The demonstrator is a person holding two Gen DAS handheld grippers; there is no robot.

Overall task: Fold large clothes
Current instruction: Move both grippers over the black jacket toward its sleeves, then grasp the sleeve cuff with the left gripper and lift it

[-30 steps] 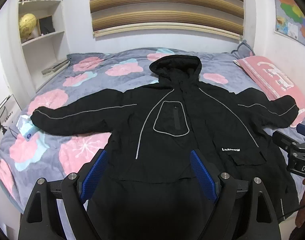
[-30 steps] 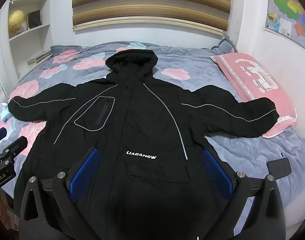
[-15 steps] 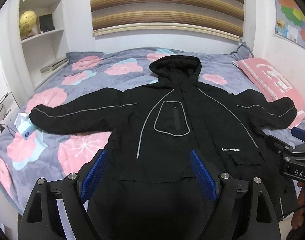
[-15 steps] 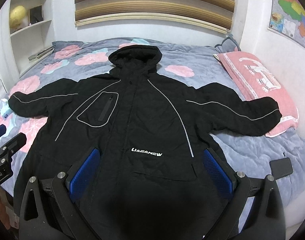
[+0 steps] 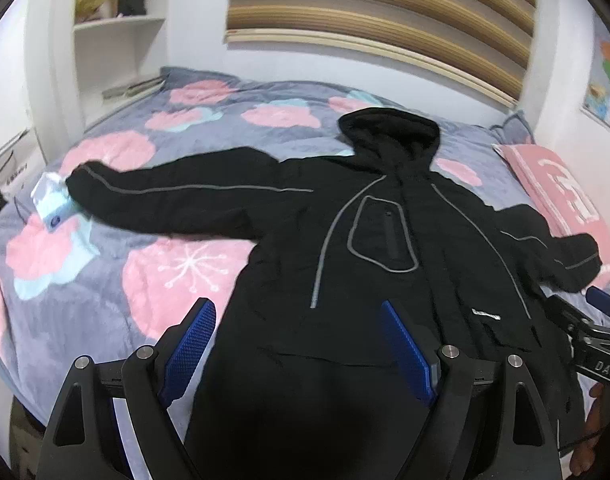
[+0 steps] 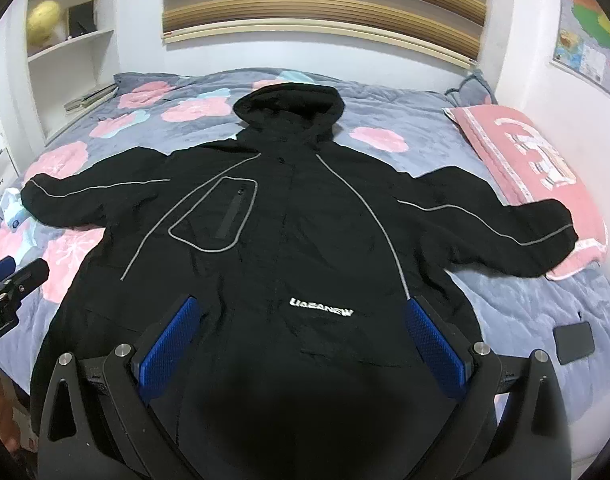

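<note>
A large black hooded jacket with grey piping lies flat, front up, on the bed, both sleeves spread out; it also shows in the right wrist view. My left gripper is open and empty above the jacket's lower left part. My right gripper is open and empty above the jacket's lower middle, near the white logo. Each gripper shows at the edge of the other's view: the right one, the left one.
The bed has a grey quilt with pink flowers. A pink pillow lies under the right sleeve's cuff. A small white and blue object lies by the left cuff. A dark phone lies at the right. White shelves stand at the left.
The left gripper has swung left and lower, so the left sleeve and quilt fill more of its view. The right gripper has shifted slightly closer to the jacket. Both stay open.
</note>
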